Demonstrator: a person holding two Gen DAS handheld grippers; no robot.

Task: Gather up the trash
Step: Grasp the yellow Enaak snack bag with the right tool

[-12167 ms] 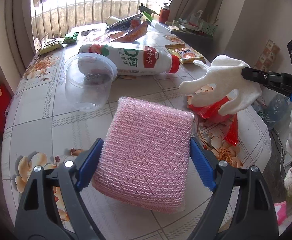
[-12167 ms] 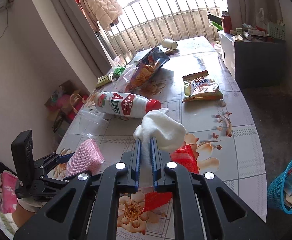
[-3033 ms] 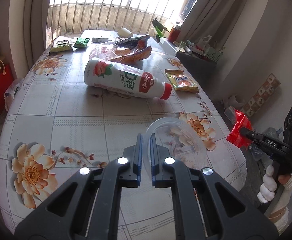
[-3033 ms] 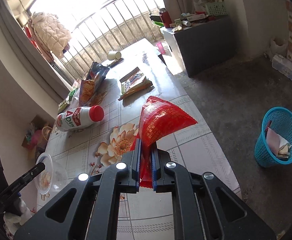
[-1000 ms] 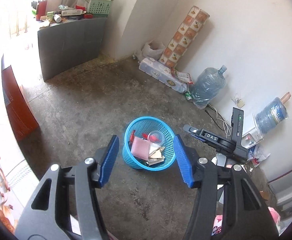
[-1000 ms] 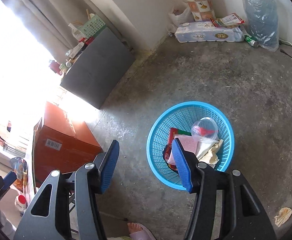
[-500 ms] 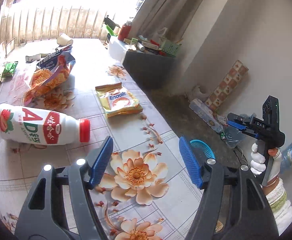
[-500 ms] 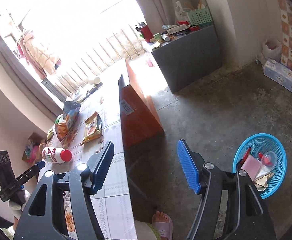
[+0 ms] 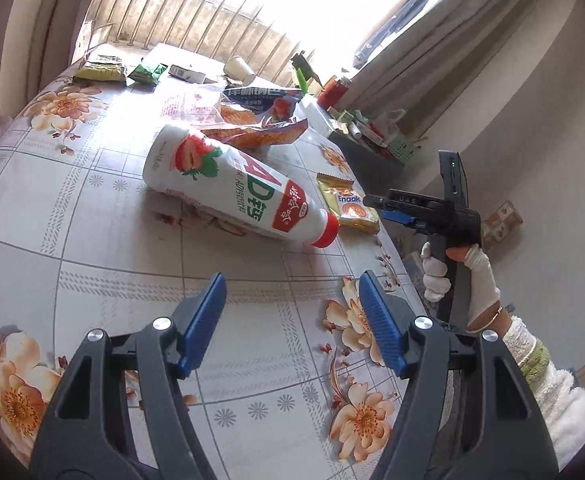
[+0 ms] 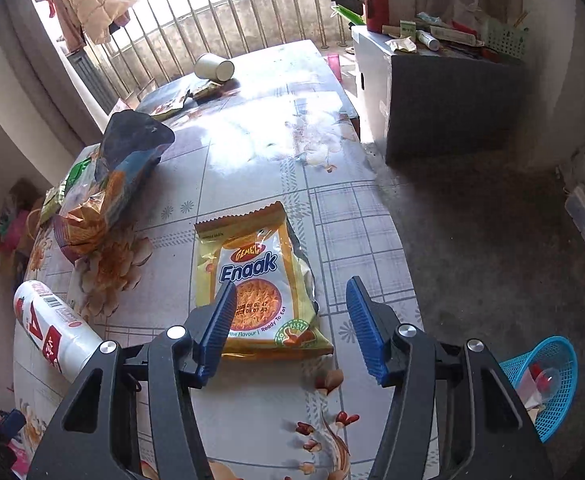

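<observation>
The floral-tiled table (image 10: 252, 152) carries the remaining trash. A white AD milk bottle (image 9: 236, 190) lies on its side at mid-table; the yellow Enaak noodle packet (image 10: 258, 280) lies just beyond its red cap. Left gripper (image 9: 292, 322): released, empty, above the tabletop short of the bottle. Right gripper (image 10: 292, 326): jaws apart, just been closing, nothing clamped, over the packet. The blue basket (image 10: 548, 384) stands on the floor beside the table.

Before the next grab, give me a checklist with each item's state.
1. Left gripper empty, jaws open: ok.
2. Right gripper empty above the Enaak packet; its jaws have just been closing: ok.
3. Packet lying flat, nothing on it: ok.
4. Milk bottle on its side, red cap on: ok.
5. Blue basket has room: cannot tell.
</observation>
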